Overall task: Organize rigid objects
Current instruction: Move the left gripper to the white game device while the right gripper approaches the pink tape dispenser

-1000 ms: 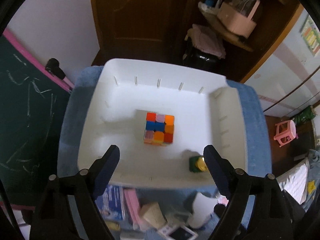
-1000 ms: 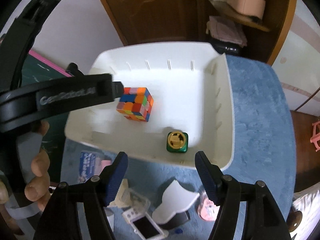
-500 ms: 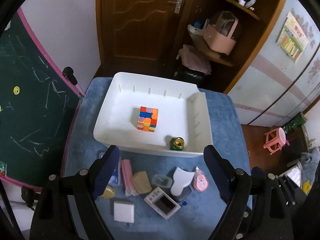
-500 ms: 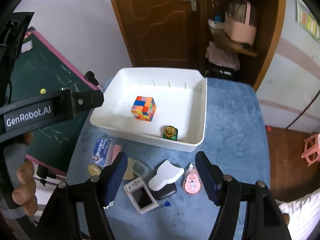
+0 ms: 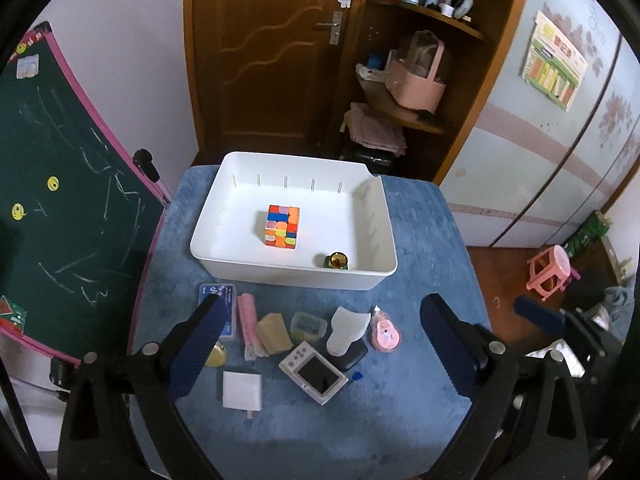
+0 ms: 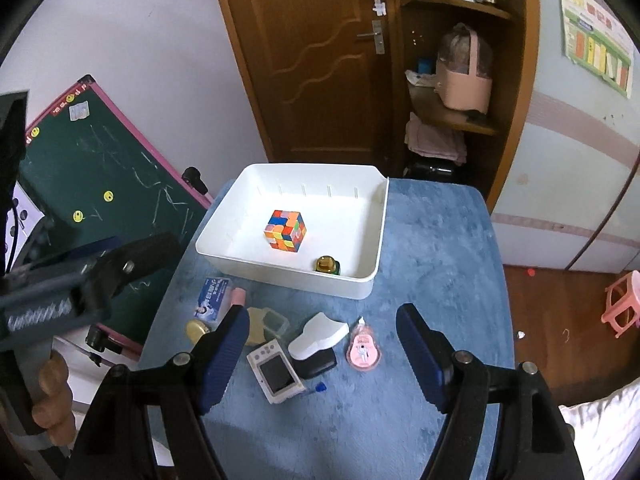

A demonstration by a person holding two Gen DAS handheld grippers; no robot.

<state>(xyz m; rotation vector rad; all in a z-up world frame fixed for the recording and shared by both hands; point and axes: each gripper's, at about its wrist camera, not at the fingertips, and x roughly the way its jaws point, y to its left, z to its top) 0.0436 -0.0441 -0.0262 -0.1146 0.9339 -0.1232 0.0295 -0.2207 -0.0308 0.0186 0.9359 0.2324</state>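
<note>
A white bin [image 5: 224, 216] [image 6: 374, 240] stands at the far end of the blue table. In it lie a colour cube [image 5: 282, 227] [image 6: 285, 231] and a small green and gold bottle [image 5: 337, 260] [image 6: 327, 265]. In front of the bin lie a white handheld game [image 5: 313, 372] [image 6: 276, 372], a white stand on a black base [image 5: 347, 326] [image 6: 318, 338], a pink tape dispenser [image 5: 385, 330] [image 6: 363, 350], a white square block [image 5: 242, 390] and other small items. My left gripper [image 5: 320, 344] and right gripper [image 6: 322, 358] are open, empty and high above these items.
A green chalkboard [image 5: 60, 184] leans at the table's left edge. A wooden door [image 5: 264, 52] and shelves [image 5: 412, 92] stand behind the table. A pink stool [image 5: 550, 272] is on the floor at the right. A blue packet [image 6: 212, 298] lies by the bin's near left corner.
Both grippers have pulled back and up from the bin, so the whole table and the loose items now show. The cube and bottle stay in the bin.
</note>
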